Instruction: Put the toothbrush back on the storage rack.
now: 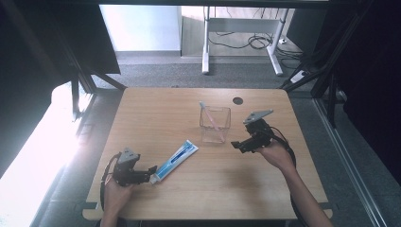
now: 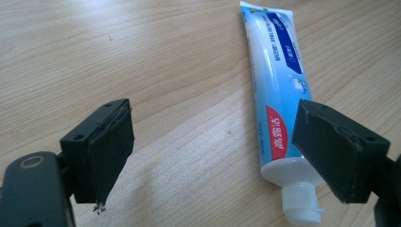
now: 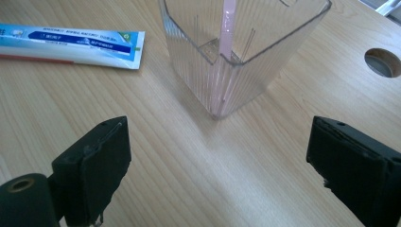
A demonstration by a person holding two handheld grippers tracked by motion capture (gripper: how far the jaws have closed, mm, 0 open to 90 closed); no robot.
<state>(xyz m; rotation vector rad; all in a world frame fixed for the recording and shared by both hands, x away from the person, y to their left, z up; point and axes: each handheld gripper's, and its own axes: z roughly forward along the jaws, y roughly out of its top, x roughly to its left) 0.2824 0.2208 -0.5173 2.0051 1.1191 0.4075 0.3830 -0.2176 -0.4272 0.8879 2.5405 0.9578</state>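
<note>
While both grippers, left gripper (image 2: 210,156) and right gripper (image 3: 217,175), are held wide open (nothing pinched), the toothpaste tube (image 2: 276,94) is left flat on the table (image 1: 156,109).

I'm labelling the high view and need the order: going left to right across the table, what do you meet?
Left hand-held gripper → toothpaste tube → clear cup holding a pink toothbrush → right hand-held gripper.

I see a blue-white toothpaste tube (image 1: 176,161) lying flat, capped; a pink toothbrush (image 1: 210,116) leans inside the clear cup (image 1: 215,124).
</note>
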